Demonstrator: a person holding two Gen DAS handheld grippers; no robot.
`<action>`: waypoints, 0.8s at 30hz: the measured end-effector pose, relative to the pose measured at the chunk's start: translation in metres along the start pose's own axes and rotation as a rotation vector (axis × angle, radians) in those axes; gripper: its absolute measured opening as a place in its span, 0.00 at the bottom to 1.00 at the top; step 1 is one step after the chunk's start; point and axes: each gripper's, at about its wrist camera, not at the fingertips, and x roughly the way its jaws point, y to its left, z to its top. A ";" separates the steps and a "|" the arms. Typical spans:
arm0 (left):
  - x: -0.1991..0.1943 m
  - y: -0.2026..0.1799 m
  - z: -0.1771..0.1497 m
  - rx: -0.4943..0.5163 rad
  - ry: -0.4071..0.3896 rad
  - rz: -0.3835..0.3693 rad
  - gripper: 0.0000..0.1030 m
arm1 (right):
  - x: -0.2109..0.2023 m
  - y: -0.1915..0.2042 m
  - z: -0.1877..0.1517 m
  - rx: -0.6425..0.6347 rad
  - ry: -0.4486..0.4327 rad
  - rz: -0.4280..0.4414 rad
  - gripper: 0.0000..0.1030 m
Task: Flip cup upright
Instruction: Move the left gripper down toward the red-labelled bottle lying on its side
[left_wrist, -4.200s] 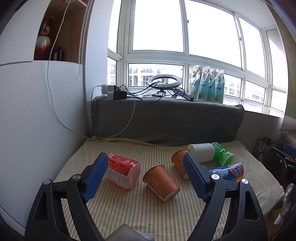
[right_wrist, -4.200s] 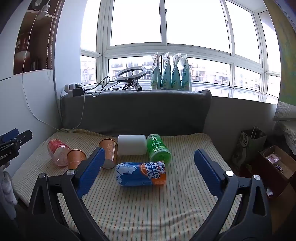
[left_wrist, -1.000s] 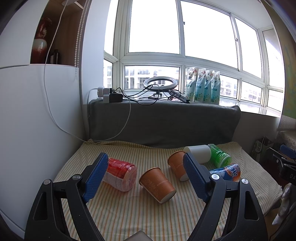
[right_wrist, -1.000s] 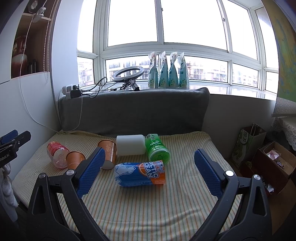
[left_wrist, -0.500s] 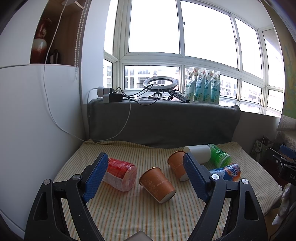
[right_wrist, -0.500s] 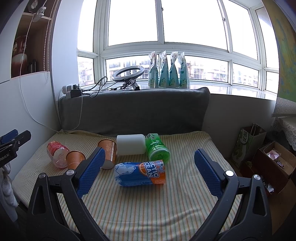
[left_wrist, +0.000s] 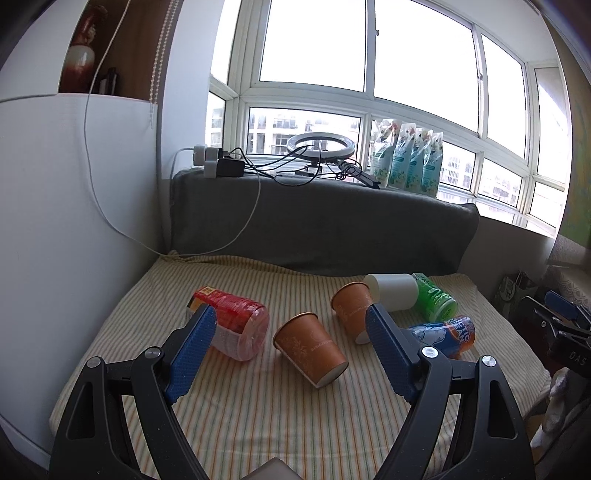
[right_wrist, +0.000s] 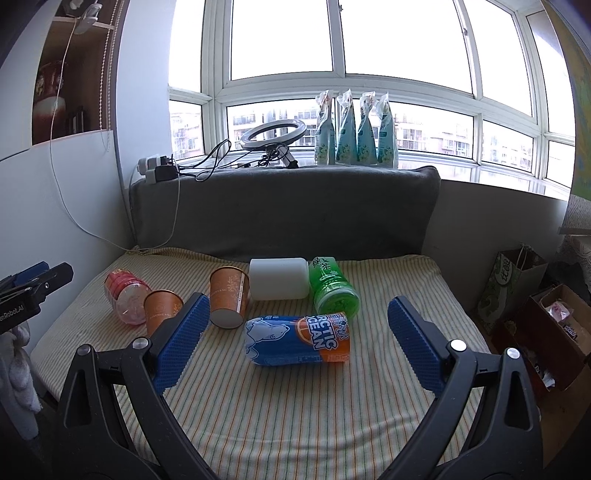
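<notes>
Left wrist view: left hand-held gripper (left_wrist: 290, 339) gapes open above the near orange cup (left_wrist: 310, 345), lying sideways on the striped surface (left_wrist: 295, 424). Right hand-held gripper (right_wrist: 293, 338) also open, empty. Risk: squeezing could crush or roll the cup into the red bottle (left_wrist: 231, 325).

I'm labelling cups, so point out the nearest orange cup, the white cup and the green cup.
nearest orange cup (left_wrist: 312, 345), left wrist view, side wall
white cup (right_wrist: 279, 278), right wrist view, side
green cup (right_wrist: 330, 286), right wrist view, side
</notes>
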 end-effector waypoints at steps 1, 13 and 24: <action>0.001 0.002 -0.001 -0.007 0.011 -0.005 0.81 | 0.002 0.000 0.000 -0.001 0.005 0.008 0.96; 0.027 0.035 -0.018 -0.121 0.175 -0.036 0.81 | 0.026 0.001 -0.001 0.014 0.087 0.093 0.96; 0.070 0.070 -0.018 -0.345 0.358 -0.087 0.81 | 0.051 0.004 -0.005 0.019 0.145 0.131 0.96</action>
